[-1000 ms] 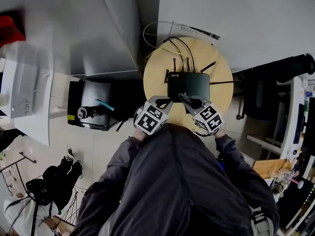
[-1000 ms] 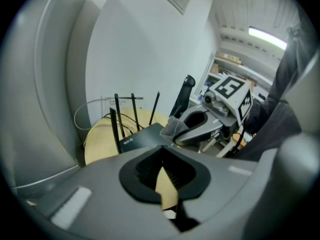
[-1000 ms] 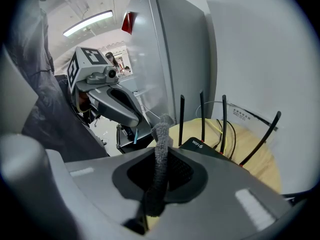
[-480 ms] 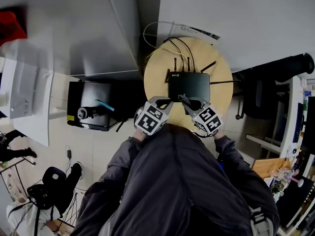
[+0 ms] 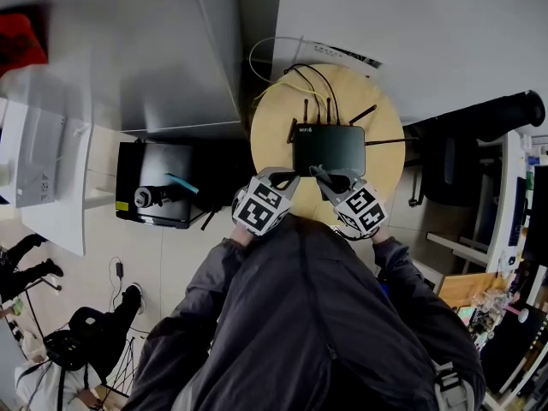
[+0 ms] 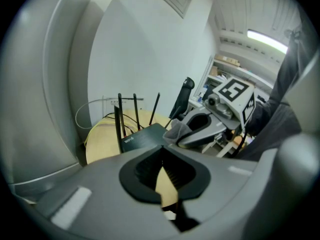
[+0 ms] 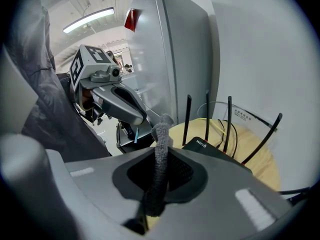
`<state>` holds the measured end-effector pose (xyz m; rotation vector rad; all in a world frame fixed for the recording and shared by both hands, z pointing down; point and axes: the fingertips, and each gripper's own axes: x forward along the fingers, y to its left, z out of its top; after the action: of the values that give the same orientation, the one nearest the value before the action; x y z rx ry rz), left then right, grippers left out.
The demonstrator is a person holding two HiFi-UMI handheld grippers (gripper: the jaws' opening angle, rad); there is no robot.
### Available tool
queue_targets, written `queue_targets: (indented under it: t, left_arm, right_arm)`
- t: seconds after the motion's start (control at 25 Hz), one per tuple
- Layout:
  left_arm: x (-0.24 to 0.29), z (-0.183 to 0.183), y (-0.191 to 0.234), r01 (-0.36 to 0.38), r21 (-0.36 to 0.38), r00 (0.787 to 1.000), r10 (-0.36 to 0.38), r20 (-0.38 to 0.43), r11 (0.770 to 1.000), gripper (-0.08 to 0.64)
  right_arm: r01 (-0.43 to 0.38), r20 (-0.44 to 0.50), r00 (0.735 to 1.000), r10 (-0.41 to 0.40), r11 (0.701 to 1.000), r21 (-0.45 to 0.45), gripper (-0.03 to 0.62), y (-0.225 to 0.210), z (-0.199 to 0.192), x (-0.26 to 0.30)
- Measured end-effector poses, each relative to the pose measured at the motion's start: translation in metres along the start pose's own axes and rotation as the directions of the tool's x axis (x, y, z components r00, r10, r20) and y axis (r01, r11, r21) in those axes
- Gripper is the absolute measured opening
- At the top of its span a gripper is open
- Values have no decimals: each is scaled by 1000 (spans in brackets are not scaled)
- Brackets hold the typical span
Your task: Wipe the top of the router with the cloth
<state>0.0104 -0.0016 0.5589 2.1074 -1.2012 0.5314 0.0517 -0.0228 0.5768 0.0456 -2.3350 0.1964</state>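
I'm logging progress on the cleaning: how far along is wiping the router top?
Done: the grey knitted cloth is picked up, clamped in the right gripper. In hand: that cloth sits at the near edge of the black router on the round wooden table; the left gripper is shut on nothing beside it. Left: the sweep across the router's top; whether any has been wiped cannot be told.

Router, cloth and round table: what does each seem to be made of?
Router: probably moulded plastic. It is matte black, with a smooth flat top and white printed lettering.
Cloth: grey textile, likely terry or microfibre, judging by its coarse looped surface and soft folds.
Table: pale wood or wood-look laminate. The top is warm tan, smooth and low-sheen; the pictures do not show which it is.
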Motion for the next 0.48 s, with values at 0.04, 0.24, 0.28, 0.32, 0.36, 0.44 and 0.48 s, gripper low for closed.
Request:
queue_targets:
  t: [0.04, 0.24, 0.28, 0.32, 0.36, 0.44, 0.48]
  left_arm:
    - [0, 0, -1, 5, 0, 1000, -5, 1, 1000, 0]
    - [-1, -2, -4, 12, 3, 1000, -12, 2, 1000, 0]
    - [-1, -2, -4, 11, 5, 1000, -11, 4, 1000, 0]
    - [-1, -3, -3, 9, 6, 1000, -9, 7, 1000, 0]
    - [-1, -3, -2, 8, 7, 1000, -8, 8, 1000, 0]
    - [-2, -4, -3, 10, 5, 1000, -10, 10, 1000, 0]
    - [-2, -5, -3, 11, 4, 1000, -11, 10, 1000, 0]
  right_arm:
    - [1, 1, 1000, -1, 1000, 1, 28, 1, 0, 0]
    - [-4, 44, 999, 3, 1000, 22, 29, 5, 5, -3]
    - [0, 43, 999, -1, 1000, 21, 29, 5, 5, -3]
    - [3, 38, 999, -4, 1000, 19, 29, 5, 4, -3]
    - [6, 35, 999, -7, 1000, 19, 29, 5, 4, -2]
    - [9, 32, 999, -10, 1000, 25, 29, 6, 3, -3]
    - [11, 33, 999, -12, 1000, 28, 29, 6, 3, -4]
